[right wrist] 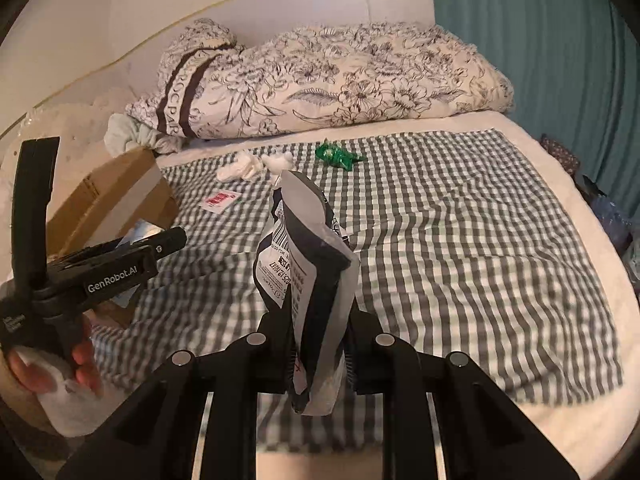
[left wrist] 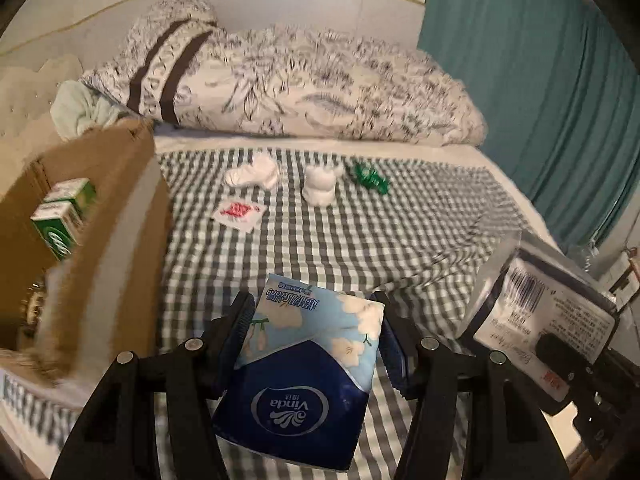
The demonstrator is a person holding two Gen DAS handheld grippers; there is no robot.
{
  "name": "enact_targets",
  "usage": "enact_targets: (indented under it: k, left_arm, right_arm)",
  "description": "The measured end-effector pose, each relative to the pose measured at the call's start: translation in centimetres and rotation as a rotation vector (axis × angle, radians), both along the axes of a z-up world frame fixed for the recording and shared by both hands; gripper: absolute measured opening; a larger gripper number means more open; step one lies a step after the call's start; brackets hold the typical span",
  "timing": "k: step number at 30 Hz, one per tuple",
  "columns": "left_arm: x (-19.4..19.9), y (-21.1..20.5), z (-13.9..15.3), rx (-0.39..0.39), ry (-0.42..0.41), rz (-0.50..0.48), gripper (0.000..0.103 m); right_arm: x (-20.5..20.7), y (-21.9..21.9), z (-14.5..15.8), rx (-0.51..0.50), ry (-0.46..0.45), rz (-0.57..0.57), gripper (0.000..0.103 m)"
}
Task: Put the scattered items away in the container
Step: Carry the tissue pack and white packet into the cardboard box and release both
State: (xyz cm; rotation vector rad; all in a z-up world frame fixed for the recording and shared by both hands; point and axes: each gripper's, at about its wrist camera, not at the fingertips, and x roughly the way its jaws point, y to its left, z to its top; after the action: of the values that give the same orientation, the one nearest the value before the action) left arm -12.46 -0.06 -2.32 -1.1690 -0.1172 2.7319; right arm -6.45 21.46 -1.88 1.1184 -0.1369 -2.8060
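My left gripper is shut on a blue Vinda tissue pack, held above the checked bedsheet beside the cardboard box. My right gripper is shut on a black and white pouch, held upright over the bed; the pouch also shows in the left wrist view. Two green cartons lie in the box. On the sheet farther off lie white socks, a white figurine, a green wrapper and a red and white sachet.
A floral quilt is heaped at the head of the bed with a pale green cloth beside it. A teal curtain hangs on the right. The box stands at the bed's left side.
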Motion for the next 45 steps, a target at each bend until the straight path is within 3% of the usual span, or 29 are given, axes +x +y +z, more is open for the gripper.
enact_targets:
  k: [8, 14, 21, 28, 31, 32, 34, 37, 42, 45]
  left_arm:
    - [3.1, -5.5, 6.2, 0.010, 0.075, 0.083, 0.061]
    - [3.3, -11.8, 9.3, -0.007, 0.130, 0.200, 0.061]
    - [2.8, -19.5, 7.6, -0.016, 0.099, 0.343, 0.061]
    - [1.6, -23.6, 4.5, -0.004, 0.046, 0.425, 0.061]
    - [0.9, -24.3, 3.4, 0.015, 0.021, 0.449, 0.069]
    - [0.5, -24.4, 3.0, 0.021, 0.006, 0.447, 0.073]
    - [0.1, -24.3, 2.6, 0.006, -0.001, 0.455, 0.084]
    - [-0.1, -24.0, 2.2, -0.025, 0.012, 0.456, 0.095]
    - [0.1, -22.6, 2.1, -0.048, 0.017, 0.425, 0.098]
    - [0.6, -20.5, 2.1, 0.003, 0.017, 0.367, 0.099]
  right_arm:
    - [2.6, -2.9, 6.6, -0.060, 0.116, -0.001, 0.019]
    - [0.9, -9.9, 9.5, -0.081, 0.166, 0.124, 0.019]
    - [-3.2, -20.4, 8.0, -0.142, 0.105, 0.301, 0.019]
    - [-7.7, -25.8, 5.5, -0.180, 0.028, 0.354, 0.019]
    - [-9.6, -27.2, 5.8, -0.217, 0.007, 0.361, 0.029]
    - [-10.0, -27.5, 6.1, -0.235, 0.010, 0.359, 0.052]
    - [-11.0, -27.4, 6.8, -0.289, 0.031, 0.338, 0.082]
    - [-11.7, -26.5, 8.1, -0.359, 0.077, 0.309, 0.085]
    - [-11.2, -22.7, 7.7, -0.343, 0.115, 0.229, 0.085]
    - [-10.5, -19.1, 6.0, -0.345, 0.100, 0.157, 0.086]
